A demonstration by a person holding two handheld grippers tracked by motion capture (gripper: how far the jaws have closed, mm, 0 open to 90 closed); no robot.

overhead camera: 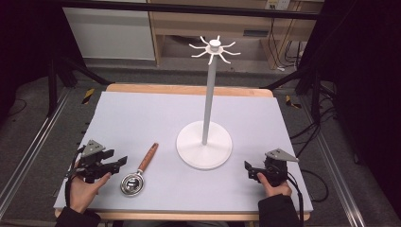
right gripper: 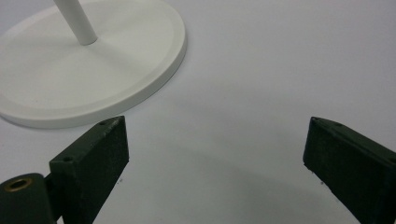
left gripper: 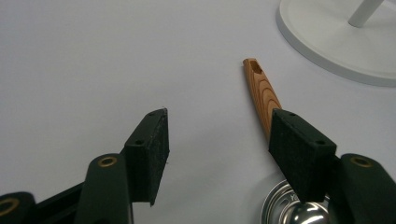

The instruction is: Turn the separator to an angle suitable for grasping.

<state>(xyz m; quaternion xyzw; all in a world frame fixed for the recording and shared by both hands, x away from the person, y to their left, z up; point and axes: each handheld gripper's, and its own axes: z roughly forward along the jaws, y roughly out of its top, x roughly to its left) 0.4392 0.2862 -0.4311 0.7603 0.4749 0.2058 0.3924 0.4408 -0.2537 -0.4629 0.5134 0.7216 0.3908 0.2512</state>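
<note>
While I watch from the high view, my left tongs (overhead camera: 113, 163) sit at the near left of the tabletop (overhead camera: 142, 113), spread wide and holding nothing, just left of the strainer (overhead camera: 137, 172). It lies flat with its metal bowl toward me and its wooden handle angled away toward the hanging stand (overhead camera: 205, 142), which I judge is where it should end up. My right tongs (overhead camera: 250, 170) rest near the right edge, beside the stand's round base, likely parked until needed. At this range I cannot make out how wide they stand, and the hooks at the stand's top are thin and hard to count.

Through the left gripper view, the 2 pads are well apart with bare tabletop between them. The strainer handle (left gripper: 261, 88) runs up from behind the right-hand pad, so the tongs are offset beside it, not around it. That pad hides the lower handle, and the bowl is cut off at the bottom edge. A hanging hole shows at the handle's far end.

Through the right gripper view, the jaws are wide and empty over plain tabletop. The stand base (right gripper: 88, 70) lies ahead at the upper left, its pole cut off by the top edge.
</note>
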